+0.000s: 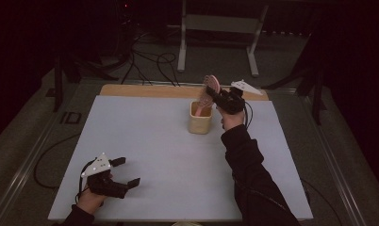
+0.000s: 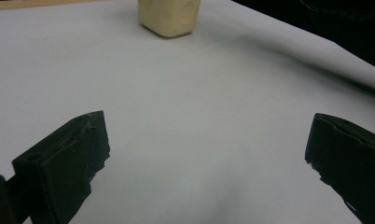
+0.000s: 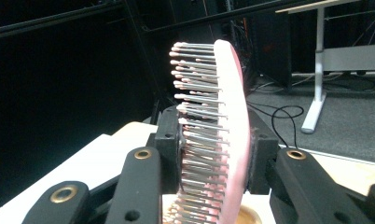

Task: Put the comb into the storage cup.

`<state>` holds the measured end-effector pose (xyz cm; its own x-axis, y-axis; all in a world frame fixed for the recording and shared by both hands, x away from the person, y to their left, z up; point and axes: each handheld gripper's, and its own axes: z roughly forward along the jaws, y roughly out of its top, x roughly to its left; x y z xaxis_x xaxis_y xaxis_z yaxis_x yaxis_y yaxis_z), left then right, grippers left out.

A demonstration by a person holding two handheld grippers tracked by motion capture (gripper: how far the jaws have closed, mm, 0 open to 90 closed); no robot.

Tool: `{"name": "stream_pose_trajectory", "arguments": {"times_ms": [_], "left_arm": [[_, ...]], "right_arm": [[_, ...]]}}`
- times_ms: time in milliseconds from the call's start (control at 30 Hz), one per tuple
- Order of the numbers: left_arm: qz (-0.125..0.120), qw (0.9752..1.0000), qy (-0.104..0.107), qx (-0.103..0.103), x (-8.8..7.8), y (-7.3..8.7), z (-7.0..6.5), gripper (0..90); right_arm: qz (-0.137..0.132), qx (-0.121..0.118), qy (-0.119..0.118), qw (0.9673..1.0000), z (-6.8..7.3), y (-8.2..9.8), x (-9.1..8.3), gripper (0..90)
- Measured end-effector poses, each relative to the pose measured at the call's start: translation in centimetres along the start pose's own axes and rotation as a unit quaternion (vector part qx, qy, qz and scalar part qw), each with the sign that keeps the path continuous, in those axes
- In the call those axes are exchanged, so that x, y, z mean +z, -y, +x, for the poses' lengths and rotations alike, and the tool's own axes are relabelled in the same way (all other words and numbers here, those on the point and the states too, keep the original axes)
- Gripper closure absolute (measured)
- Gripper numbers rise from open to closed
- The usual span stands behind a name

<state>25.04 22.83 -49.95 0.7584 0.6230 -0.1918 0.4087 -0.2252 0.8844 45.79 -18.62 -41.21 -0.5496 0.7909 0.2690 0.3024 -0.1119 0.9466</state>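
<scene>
A pink hairbrush [image 1: 209, 90] with metal bristles stands tilted, its handle down inside a cream cup [image 1: 200, 118] near the back middle of the table. My right gripper [image 1: 218, 96] is shut on the brush head above the cup. Up close, the bristles [image 3: 197, 121] and pink back [image 3: 237, 126] sit clamped between both jaws. My left gripper [image 1: 127, 172] rests open at the table's front left corner, nothing between its fingers [image 2: 64, 163]. The cup [image 2: 169, 16] shows far ahead in the left gripper view.
The white table top [image 1: 150, 150] has a wooden strip [image 1: 140, 91] along its back edge. Cables [image 1: 150, 63] and a grey desk frame [image 1: 220, 28] stand on the floor behind. Metal rails [image 1: 27, 165] run along both sides of the table.
</scene>
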Motion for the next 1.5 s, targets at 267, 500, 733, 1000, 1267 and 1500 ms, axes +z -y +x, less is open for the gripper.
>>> {"name": "stream_pose_trajectory", "arguments": {"times_ms": [267, 500, 733, 1000, 1267, 1500], "left_arm": [[0.003, 1.0000, 0.001, 0.002, 0.0, 0.0, 0.0, 0.2], [0.003, 1.0000, 0.001, 0.001, 0.1, 0.0, 0.0, 0.2], [0.004, 1.0000, 0.002, 0.001, 0.1, 0.1, 0.0, 0.2], [0.006, 1.0000, 0.004, 0.001, 0.2, 0.1, 0.0, 0.2], [0.006, 1.0000, 0.003, 0.001, 0.2, 0.1, 0.0, 0.2], [0.006, 1.0000, 0.002, 0.001, 0.2, 0.1, 0.0, 0.2]], "right_arm": [[0.010, 0.008, 0.001, 0.9999, -0.4, 0.8, 0.2, 65.2], [0.015, 0.018, 0.002, 0.9997, -1.0, 1.0, 0.0, 64.3], [0.014, 0.028, 0.015, 0.9994, -1.8, 1.4, -0.5, 62.9], [0.019, 0.021, 0.019, 0.9994, -2.1, 1.3, -0.8, 61.6], [0.025, 0.017, 0.023, 0.9993, -2.5, 1.2, -1.1, 59.1], [0.027, 0.012, 0.016, 0.9994, -2.5, 0.8, -1.4, 49.2]]}}
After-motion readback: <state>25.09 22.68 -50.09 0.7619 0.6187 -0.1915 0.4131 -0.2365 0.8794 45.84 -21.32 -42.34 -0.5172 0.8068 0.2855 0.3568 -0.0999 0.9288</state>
